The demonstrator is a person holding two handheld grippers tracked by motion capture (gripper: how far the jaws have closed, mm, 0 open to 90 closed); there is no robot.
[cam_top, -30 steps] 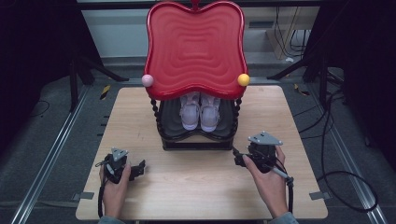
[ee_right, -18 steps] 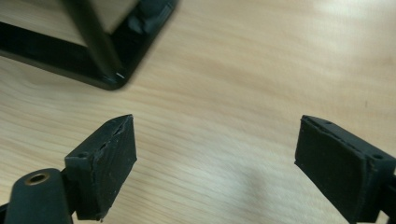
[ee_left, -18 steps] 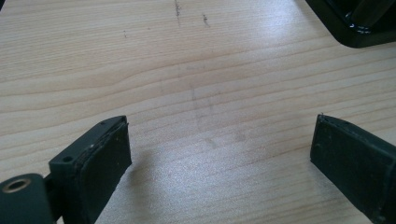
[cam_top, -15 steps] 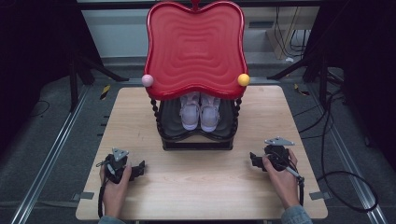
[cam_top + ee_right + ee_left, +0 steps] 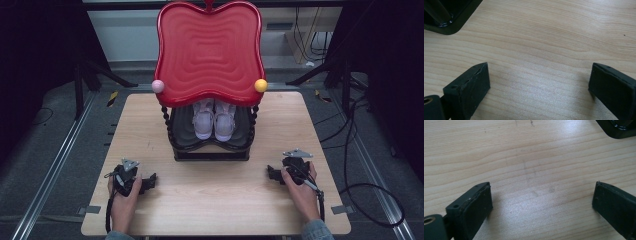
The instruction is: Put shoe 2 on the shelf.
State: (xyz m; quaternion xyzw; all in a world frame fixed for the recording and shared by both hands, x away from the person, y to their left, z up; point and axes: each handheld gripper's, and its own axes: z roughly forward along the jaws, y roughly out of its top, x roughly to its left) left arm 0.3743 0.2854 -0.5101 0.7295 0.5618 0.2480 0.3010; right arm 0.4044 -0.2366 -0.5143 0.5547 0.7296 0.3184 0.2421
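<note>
Both my grippers rest low on the table (image 5: 210, 200), near edge, one to each side. Left gripper (image 5: 148, 181): jaws wide apart, nothing between, bare wood under them in the left gripper view. Right gripper (image 5: 271, 174): jaws have just been opening and stand wide apart too, nothing between them, bare wood again.

Step in hand, as I judge it: at rest or staging, no grasp on anything.

Further out, mid-table: black lower shelf (image 5: 210, 142) of a two-tier stand, its corner just ahead of each gripper (image 5: 616, 130) (image 5: 446, 22). The pair of white shoes (image 5: 214, 119) sits side by side on that shelf, soles down, touching or nearly so. Long axis runs near-far; the rounded toes seem to point toward me, heels back under the red top tray (image 5: 209, 50), which hides their rear part.

Next move, my guess: lift one gripper off the wood, go forward under the red tray between the twisted posts (image 5: 166, 120), and close on a shoe across its width. Little headroom, so the approach has to be low and level.
</note>
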